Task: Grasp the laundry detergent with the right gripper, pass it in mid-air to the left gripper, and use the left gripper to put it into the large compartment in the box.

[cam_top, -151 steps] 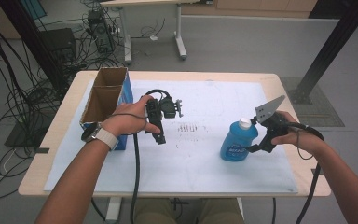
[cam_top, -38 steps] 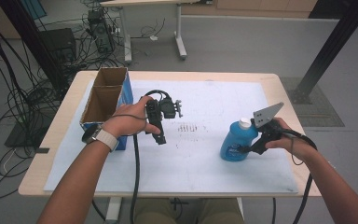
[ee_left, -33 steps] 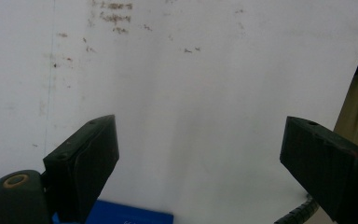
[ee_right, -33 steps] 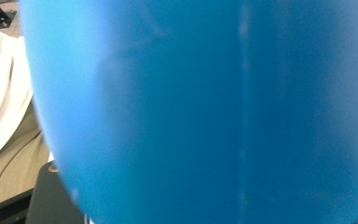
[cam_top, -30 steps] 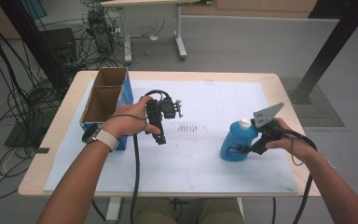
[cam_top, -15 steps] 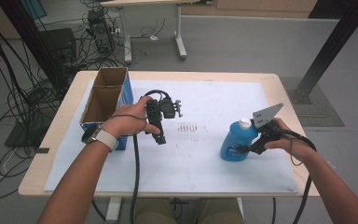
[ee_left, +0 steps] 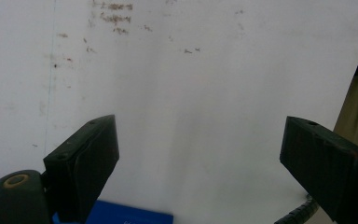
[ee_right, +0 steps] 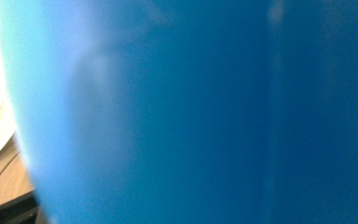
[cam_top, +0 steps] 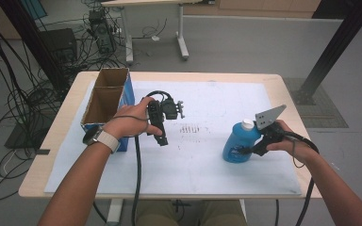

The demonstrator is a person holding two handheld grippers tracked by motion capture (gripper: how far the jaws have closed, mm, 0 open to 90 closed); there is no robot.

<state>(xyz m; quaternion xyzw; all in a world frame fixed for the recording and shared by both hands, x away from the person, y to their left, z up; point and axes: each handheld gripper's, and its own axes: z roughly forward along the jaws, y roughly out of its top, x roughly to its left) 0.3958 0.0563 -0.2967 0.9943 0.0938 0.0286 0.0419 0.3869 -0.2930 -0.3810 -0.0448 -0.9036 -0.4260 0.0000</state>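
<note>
Two grippers are under my hands, with one blue bottle and one cardboard box on the white sheet covering the table. My left gripper hangs just right of the box, which has two open compartments; in the left gripper view its jaws stand wide apart over bare sheet with nothing between them. My right gripper presses against the bottle's right side. The bottle stands upright with one white cap, right of centre. Its blue wall crowds the right gripper view, so I cannot tell how those jaws stand.
</note>
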